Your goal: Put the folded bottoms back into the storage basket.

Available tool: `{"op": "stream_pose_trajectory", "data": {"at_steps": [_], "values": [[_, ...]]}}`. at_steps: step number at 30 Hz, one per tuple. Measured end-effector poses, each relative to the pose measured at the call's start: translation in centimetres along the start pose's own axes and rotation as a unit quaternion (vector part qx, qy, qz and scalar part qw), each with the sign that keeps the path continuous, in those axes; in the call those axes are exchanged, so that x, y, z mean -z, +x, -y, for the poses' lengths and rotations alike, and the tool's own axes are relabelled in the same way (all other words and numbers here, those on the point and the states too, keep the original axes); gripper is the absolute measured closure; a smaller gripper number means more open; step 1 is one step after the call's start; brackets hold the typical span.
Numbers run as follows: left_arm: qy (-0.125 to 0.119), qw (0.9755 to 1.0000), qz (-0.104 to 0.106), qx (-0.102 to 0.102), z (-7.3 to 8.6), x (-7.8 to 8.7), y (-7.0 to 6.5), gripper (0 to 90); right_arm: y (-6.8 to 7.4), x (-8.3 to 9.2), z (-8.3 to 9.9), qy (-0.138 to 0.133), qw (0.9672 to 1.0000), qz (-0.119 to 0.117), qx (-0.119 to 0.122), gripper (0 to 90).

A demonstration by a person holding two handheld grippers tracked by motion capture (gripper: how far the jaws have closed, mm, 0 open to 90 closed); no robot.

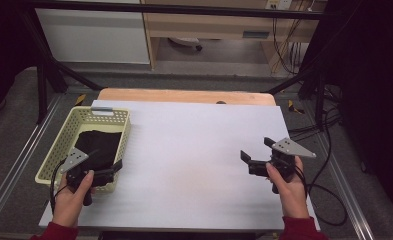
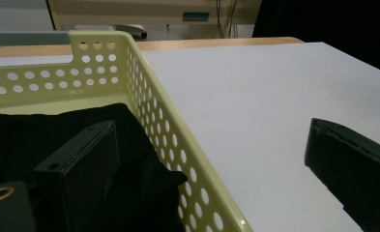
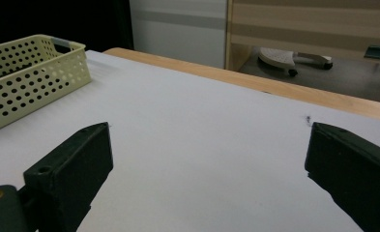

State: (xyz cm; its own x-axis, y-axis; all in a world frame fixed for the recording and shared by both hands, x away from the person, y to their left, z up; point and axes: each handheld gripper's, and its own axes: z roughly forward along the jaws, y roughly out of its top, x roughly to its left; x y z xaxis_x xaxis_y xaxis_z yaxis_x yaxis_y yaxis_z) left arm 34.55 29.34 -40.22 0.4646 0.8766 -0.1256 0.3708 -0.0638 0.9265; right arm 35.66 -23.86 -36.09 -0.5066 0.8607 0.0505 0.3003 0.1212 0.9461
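Black cloth (image 1: 98, 147) bunched up inside the yellow basket (image 1: 59, 145) at the table's left edge, nothing gripping it yet. Left gripper (image 1: 115, 169) straddling the basket's near wall, jaws spread wide, one over the cloth. Right gripper (image 1: 256, 152) near the right edge, well apart, jaws gaping, holding nothing. Looks like barely started.

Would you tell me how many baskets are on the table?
1: the pale yellow perforated basket sits at the table's left edge, black cloth inside, beside the left tongs.
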Motion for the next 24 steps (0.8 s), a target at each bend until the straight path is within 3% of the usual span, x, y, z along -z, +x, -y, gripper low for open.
{"op": "stream_pose_trajectory", "data": {"at_steps": [9, 13, 18, 24], "values": [[-0.002, 1.0000, 0.000, 0.001, 0.0, 0.1, 0.0, 5.4, -0.3, 0.5, 2.8, 0.018, 0.9997, 0.015, -0.011, 3.3], [-0.002, 1.0000, 0.001, -0.001, -0.1, 0.1, 0.0, 5.4, -0.5, 0.7, 4.4, 0.028, 0.9993, 0.005, -0.026, 3.5], [-0.001, 1.0000, 0.003, -0.003, -0.1, 0.1, -0.1, 5.4, -0.5, 0.4, 5.8, 0.045, 0.9987, -0.003, -0.023, 3.7], [-0.011, 0.9998, 0.000, -0.014, -0.8, 0.5, -0.8, 5.4, 0.1, -0.5, 6.2, 0.049, 0.9984, -0.023, -0.017, 3.7]]}}
